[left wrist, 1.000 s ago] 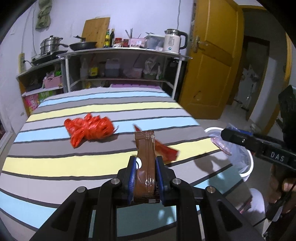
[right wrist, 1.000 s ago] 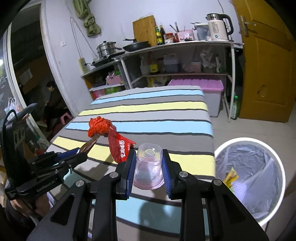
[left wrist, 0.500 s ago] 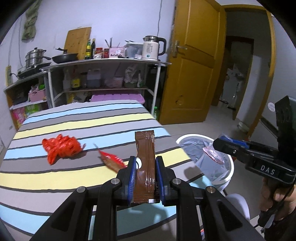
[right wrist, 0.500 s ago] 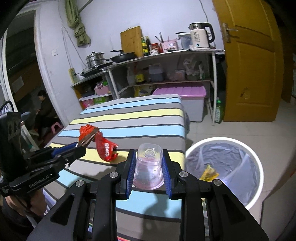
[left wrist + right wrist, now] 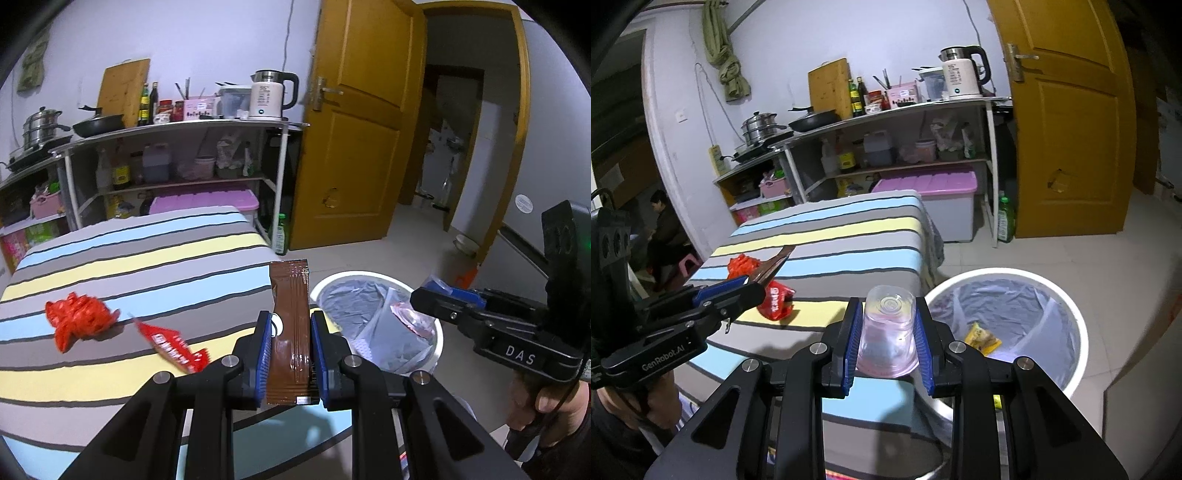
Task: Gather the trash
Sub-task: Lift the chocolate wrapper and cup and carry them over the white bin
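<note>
left gripper [image 5: 290, 356] pinches a brown sachet [image 5: 289, 325], right gripper [image 5: 886, 341] clamps a clear plastic cup [image 5: 888, 332]; release both squarely over the white bin [image 5: 1067, 314].

Both grippers are black, angular frames with silver screw heads and blue ribbed pads. The left gripper [image 5: 746, 286] reads "GenRobot.AI" along its side. The right gripper [image 5: 430, 301] reads "DAS", with a green light on its rear block and a black cable below its handle.

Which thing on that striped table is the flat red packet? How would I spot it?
Look at the striped table, near its edge closest to the white trash bin. The flat red packet lies on a yellow stripe, beside a crumpled red plastic bag. Unlike that bunched-up bag, it is flat, elongated and printed with white lettering.
</note>
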Demonstrator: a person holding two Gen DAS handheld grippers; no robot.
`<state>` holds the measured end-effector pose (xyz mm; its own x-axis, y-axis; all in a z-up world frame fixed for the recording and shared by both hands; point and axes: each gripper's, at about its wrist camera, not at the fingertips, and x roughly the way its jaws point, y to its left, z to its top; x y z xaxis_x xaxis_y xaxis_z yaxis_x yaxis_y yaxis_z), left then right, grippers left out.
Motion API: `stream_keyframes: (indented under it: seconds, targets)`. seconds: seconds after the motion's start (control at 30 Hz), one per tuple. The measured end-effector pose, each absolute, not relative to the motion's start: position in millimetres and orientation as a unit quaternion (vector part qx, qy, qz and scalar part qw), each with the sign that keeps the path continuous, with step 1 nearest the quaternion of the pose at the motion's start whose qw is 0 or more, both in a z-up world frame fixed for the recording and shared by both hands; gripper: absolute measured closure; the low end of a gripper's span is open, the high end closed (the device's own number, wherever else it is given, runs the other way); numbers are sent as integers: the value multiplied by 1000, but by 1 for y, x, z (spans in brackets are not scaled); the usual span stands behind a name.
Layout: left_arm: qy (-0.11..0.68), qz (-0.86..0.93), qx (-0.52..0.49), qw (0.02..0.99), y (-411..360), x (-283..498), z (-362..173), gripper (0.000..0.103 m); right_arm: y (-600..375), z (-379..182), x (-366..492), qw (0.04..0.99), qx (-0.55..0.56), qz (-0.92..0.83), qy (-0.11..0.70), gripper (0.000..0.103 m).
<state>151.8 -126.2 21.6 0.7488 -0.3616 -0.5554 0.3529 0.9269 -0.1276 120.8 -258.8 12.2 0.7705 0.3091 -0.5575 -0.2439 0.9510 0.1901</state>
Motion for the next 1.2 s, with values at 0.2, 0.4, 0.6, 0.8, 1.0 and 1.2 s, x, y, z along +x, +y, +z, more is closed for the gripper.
stream_keyframes:
  seconds: [0.2, 0.4, 0.6, 0.8, 1.0, 1.2]
  targets:
    - [302, -206, -1, 931, -146, 160, 19, 82, -275, 10, 122, 941, 59, 132, 305, 75]
    - [307, -221, 6, 926, -163, 172, 14, 82, -290, 6, 125, 941, 69, 117, 308, 75]
    - [316, -235, 10, 919, -181, 183, 8, 82, -305, -1, 128, 941, 79, 102, 312, 74]
    - [325, -248, 19, 912, -200, 194, -1, 82, -321, -9, 131, 940, 88, 86, 319, 74]
    - [338, -257, 24, 905, -216, 205, -12, 82, -336, -18, 136, 937, 97, 73, 326, 74]
    - [349, -266, 28, 898, -231, 218, -23, 82, -347, -28, 142, 934, 104, 61, 336, 74]
